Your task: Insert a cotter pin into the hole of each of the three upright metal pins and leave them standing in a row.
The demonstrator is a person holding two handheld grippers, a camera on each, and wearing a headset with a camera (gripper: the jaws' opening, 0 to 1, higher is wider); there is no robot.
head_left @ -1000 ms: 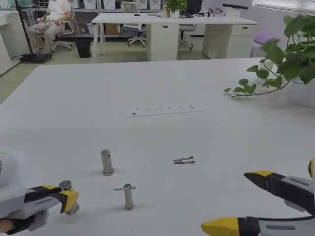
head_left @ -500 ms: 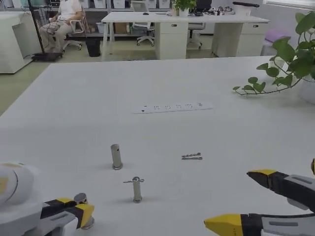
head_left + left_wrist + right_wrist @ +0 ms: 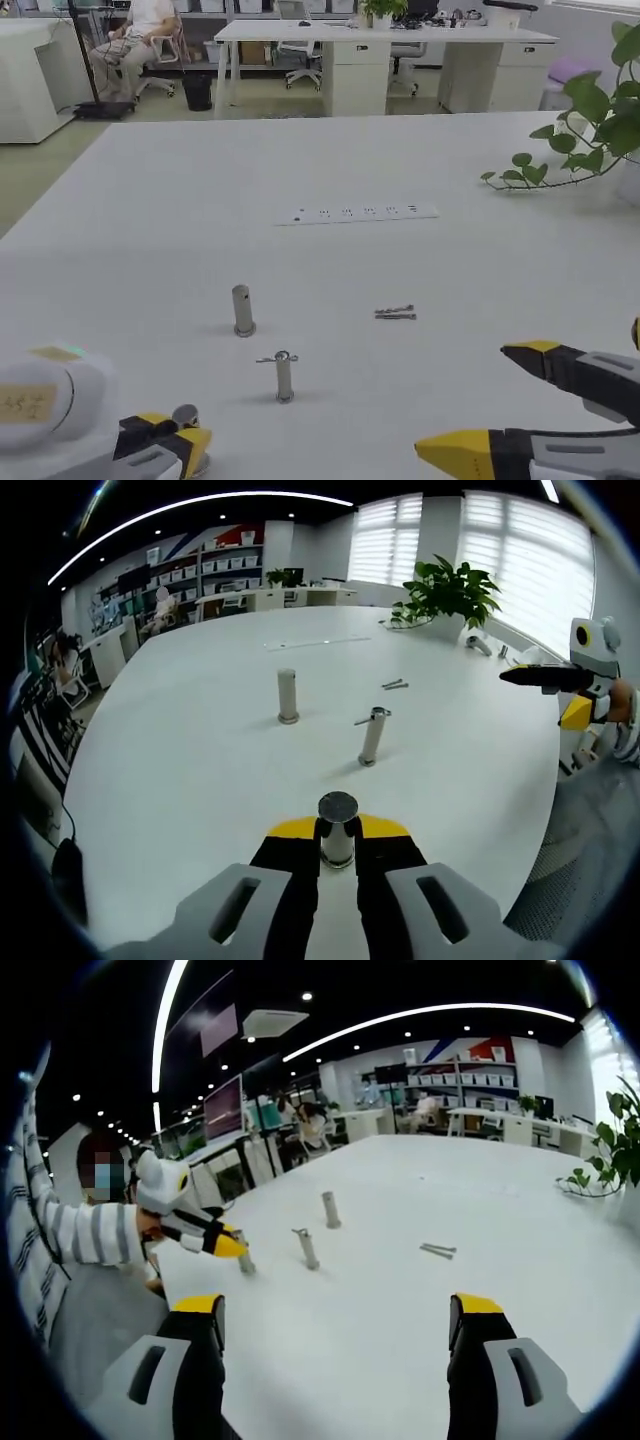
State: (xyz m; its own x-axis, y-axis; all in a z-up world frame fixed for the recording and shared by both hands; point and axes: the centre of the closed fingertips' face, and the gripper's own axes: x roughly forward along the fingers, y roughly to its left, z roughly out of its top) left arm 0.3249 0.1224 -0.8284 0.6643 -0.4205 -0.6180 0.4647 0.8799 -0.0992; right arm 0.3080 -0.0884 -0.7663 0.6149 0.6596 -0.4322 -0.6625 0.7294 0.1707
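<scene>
Step in hand, as judged: the fitting of the second of three cotter pins, with one fitted and two outstanding. The left hand-held gripper (image 3: 337,842) is closed narrow on the lower shaft of the near pin (image 3: 337,825), which is held upright at the near left edge of the table (image 3: 420,260). The right hand-held gripper (image 3: 462,404) is held wide open and empty, low at the near right, well apart from all parts. The middle pin (image 3: 284,375) stands upright and free, with a cotter pin (image 3: 266,358) passed through its head and projecting to one side. The far pin (image 3: 242,310) stands upright and bare. Two loose cotter pins (image 3: 396,313) lie side by side on the table, to the right of the far pin and between the right hand-held gripper and the power strip (image 3: 356,213). The upright pins are short, dull grey cylinders on slightly flared bases; the cross hole in the near pin cannot be made out. The next move is judged to call for one loose cotter pin to be pinched near its looped end by the right hand-held gripper, carried across, and threaded through the hole of the steadied near pin. The three pins do not stand in a straight row, so alignment is judged outstanding
</scene>
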